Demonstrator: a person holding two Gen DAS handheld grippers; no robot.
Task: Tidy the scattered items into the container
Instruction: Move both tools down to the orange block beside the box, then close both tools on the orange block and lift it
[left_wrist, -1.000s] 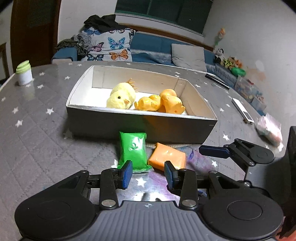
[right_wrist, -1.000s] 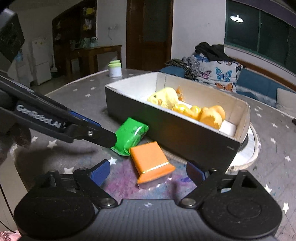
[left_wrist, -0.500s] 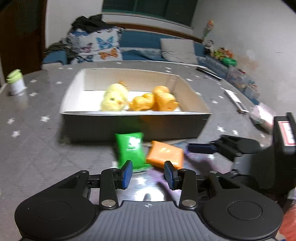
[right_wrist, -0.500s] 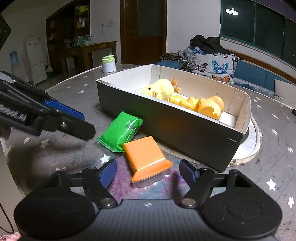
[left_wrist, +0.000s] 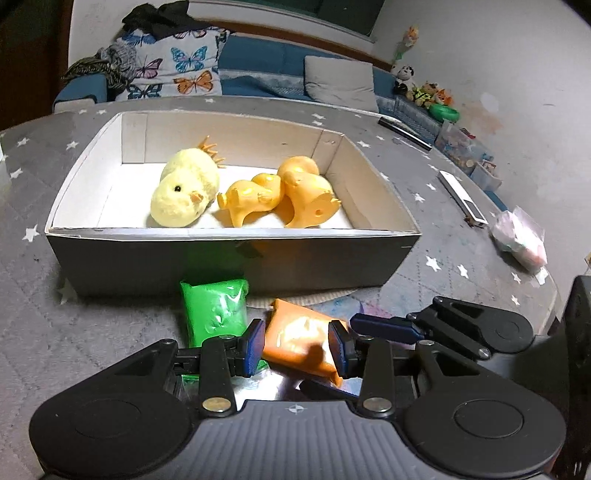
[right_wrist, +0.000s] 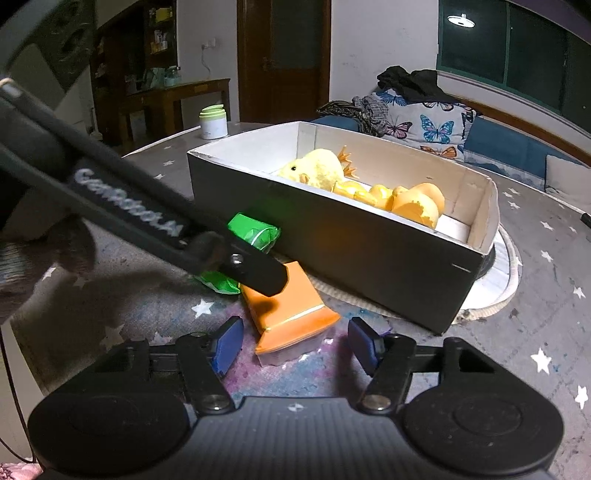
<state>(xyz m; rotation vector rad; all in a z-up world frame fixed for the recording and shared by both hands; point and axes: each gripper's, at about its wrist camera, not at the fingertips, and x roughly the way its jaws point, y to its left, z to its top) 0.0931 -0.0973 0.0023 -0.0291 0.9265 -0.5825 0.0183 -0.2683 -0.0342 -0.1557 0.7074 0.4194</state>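
An orange packet (left_wrist: 295, 341) lies on the table in front of the dark box (left_wrist: 236, 258), beside a green packet (left_wrist: 214, 310). My left gripper (left_wrist: 297, 345) is open with its jaws on either side of the orange packet, close to it. My right gripper (right_wrist: 295, 345) is open, and the orange packet (right_wrist: 291, 314) lies just ahead between its fingers. The left gripper's finger (right_wrist: 258, 271) crosses over the green packet (right_wrist: 251, 232) in the right wrist view. The box (right_wrist: 369, 258) holds a yellow plush chick (left_wrist: 184, 192) and two orange ducks (left_wrist: 280, 195).
A white jar with a green lid (right_wrist: 213, 122) stands at the far table edge. A white remote (left_wrist: 461, 197), a dark remote (left_wrist: 404, 127) and a plastic bag (left_wrist: 521, 240) lie right of the box. A round mat (right_wrist: 498, 280) sits under the box.
My left gripper has moved forward and to the right, so the orange packet now sits between its jaws. The right gripper has edged closer to the same packet.
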